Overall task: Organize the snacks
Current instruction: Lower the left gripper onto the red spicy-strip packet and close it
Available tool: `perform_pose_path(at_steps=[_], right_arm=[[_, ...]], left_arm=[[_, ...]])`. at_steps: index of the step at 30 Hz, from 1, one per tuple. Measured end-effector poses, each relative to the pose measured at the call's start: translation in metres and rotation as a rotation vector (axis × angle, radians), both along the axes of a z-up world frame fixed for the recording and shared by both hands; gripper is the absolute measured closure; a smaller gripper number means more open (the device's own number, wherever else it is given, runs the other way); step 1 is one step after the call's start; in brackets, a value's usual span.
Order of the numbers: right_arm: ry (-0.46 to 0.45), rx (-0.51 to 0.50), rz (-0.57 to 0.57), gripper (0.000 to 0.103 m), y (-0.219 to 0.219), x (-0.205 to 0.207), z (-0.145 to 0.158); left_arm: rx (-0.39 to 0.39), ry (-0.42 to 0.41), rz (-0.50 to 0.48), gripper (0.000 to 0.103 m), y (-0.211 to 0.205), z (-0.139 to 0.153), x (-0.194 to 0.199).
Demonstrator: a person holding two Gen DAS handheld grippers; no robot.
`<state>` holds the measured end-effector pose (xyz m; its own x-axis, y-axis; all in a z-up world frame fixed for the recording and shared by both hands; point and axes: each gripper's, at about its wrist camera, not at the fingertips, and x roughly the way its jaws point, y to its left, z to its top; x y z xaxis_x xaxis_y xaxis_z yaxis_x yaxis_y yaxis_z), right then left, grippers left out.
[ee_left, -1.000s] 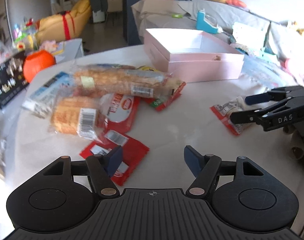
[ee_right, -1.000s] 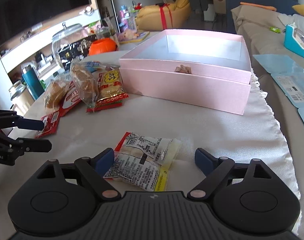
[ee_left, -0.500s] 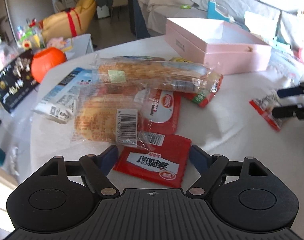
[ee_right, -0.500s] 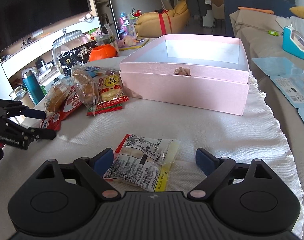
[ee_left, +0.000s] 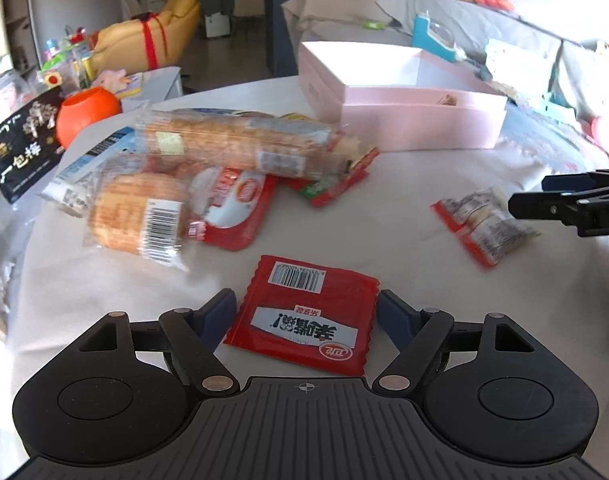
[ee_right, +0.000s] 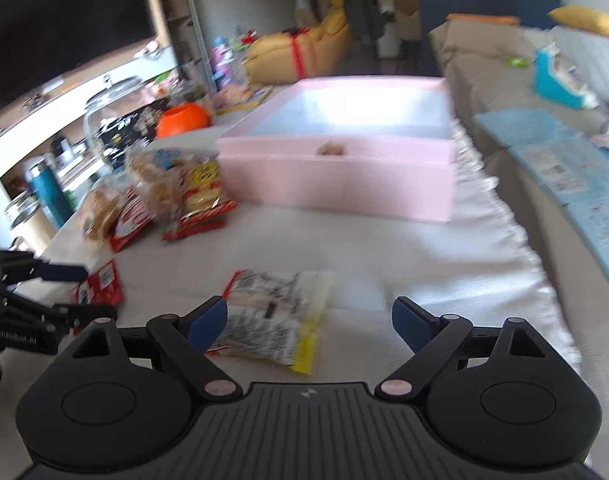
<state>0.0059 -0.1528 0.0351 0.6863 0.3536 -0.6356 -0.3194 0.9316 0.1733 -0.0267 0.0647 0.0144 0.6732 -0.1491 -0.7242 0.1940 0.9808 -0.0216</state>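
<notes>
Biggest risk here is both grabs going flat-pack wrong. The red packet (ee_left: 304, 314) lies flat on the white cloth (ee_left: 384, 232), so if the left tongs (ee_left: 306, 312) close without getting low enough, the pads will probably just skate over the foil or bunch the cloth up with it. Same story on the right, plus the right view is blurry, so that side looks to be moving and could easily close off-centre.

Left tongs are spread wide, one finger on each side of the red packet, which sits nearly dead centre between them. Right tongs (ee_right: 310, 318) are wide too, but the clear-and-yellow packet (ee_right: 274, 320) sits toward the left finger, close against it or touching, with a big gap on the right side.

The pink box (ee_right: 344, 172) sits open at the far side, well apart from both packets, and the pile of bread and crackers (ee_left: 208, 176) is off to the left.
</notes>
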Motion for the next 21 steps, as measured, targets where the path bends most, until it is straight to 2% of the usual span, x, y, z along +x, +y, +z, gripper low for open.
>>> perform_pose_path(at_steps=[2,4,8,10,14,16,21], right_arm=[[-0.034,-0.024,-0.052,0.014,-0.005,-0.003,0.005],[-0.054,-0.048,-0.1,0.019,-0.009,-0.004,0.008],[-0.042,-0.14,-0.161,0.023,-0.01,0.0,0.004],[0.002,-0.146,-0.142,0.023,-0.007,0.001,-0.003],[0.049,-0.088,-0.029,0.023,0.009,-0.01,-0.008],[0.045,-0.057,0.034,0.023,0.017,-0.015,-0.003],[0.018,-0.01,0.081,0.019,0.026,-0.012,0.006]], left_arm=[[-0.006,-0.004,-0.016,0.021,-0.005,0.0,0.0],[0.021,-0.008,-0.026,0.021,-0.011,-0.001,0.0],[0.01,-0.003,-0.038,0.021,-0.009,-0.001,0.0],[0.013,-0.006,-0.041,0.021,-0.009,-0.002,-0.002],[0.022,-0.028,-0.044,0.021,-0.01,-0.004,-0.007],[0.02,-0.026,-0.054,0.021,-0.008,-0.004,-0.007],[0.022,-0.034,-0.062,0.02,-0.007,-0.004,-0.01]])
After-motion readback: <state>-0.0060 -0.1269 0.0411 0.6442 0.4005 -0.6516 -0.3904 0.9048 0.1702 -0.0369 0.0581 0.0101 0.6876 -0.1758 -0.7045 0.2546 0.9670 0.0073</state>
